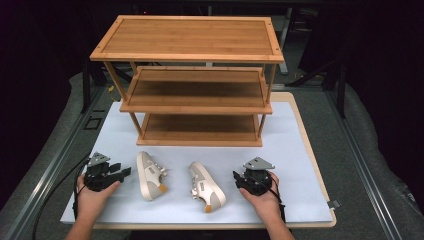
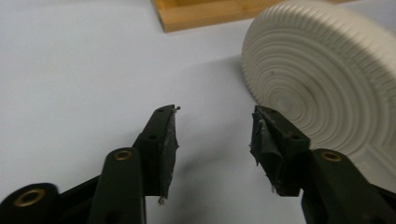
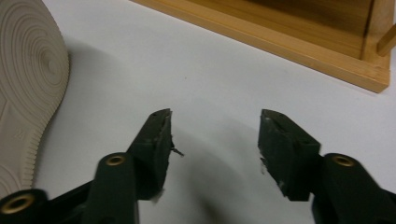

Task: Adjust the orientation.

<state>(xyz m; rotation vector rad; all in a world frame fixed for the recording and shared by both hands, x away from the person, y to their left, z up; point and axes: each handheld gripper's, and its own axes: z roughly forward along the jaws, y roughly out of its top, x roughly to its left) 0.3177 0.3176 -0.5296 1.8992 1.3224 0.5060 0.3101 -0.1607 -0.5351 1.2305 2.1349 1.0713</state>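
Note:
Two beige shoes lie on their sides on the white board (image 1: 300,150). My left gripper (image 1: 124,173) sits just left of the left shoe (image 1: 150,175), jaws open and empty. In the left gripper view the gripper (image 2: 215,112) points past the ribbed sole (image 2: 322,70), which is close on its right. My right gripper (image 1: 236,180) rests just right of the right shoe (image 1: 206,186), also open with nothing between the jaws. In the right gripper view the gripper (image 3: 215,116) faces bare board, with the other sole (image 3: 28,84) at the far left.
A three-tier wooden shelf (image 1: 195,55) stands at the back of the board, its bottom tier (image 1: 200,127) just beyond the shoes. Its base edge (image 2: 201,14) (image 3: 289,37) appears in both gripper views. A hand holds each gripper at the near edge.

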